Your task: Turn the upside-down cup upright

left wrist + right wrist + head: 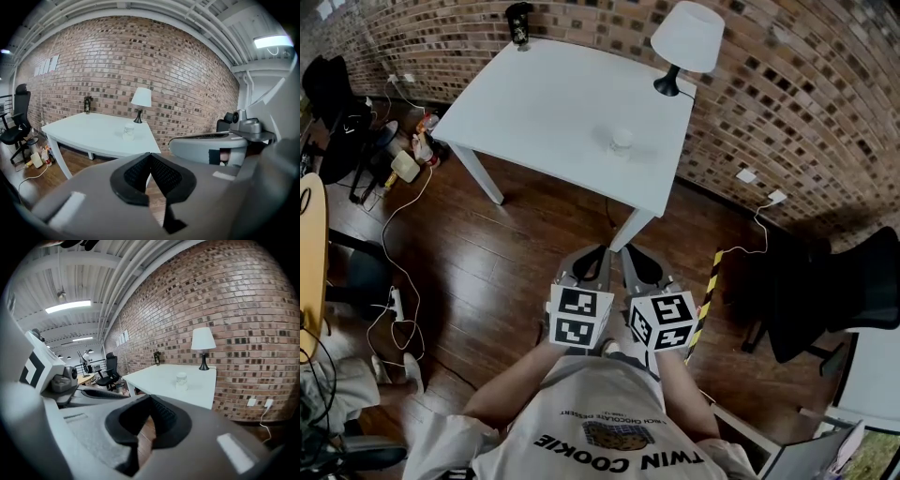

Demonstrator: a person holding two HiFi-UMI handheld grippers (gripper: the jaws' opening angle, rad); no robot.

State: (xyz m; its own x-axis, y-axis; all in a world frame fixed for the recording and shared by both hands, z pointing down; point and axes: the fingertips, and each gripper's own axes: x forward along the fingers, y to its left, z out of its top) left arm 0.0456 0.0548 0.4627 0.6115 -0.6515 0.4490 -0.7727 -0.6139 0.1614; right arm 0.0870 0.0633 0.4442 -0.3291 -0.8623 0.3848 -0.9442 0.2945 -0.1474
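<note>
A small clear cup (622,141) stands on the white table (534,103), near its front right corner; it is too far off to tell which way up it is. It also shows in the left gripper view, cup (129,131), and in the right gripper view, cup (181,379). My left gripper (592,262) and right gripper (638,263) are side by side over the wooden floor, well short of the table. Both point toward the cup. The left gripper (150,156) and the right gripper (150,399) have their jaws together with nothing between them.
A white-shaded lamp (685,39) stands at the table's far right corner against the brick wall. A dark object (519,22) sits at the far left corner. Cables and bags (403,164) lie on the floor at the left. A black chair (834,291) stands at the right.
</note>
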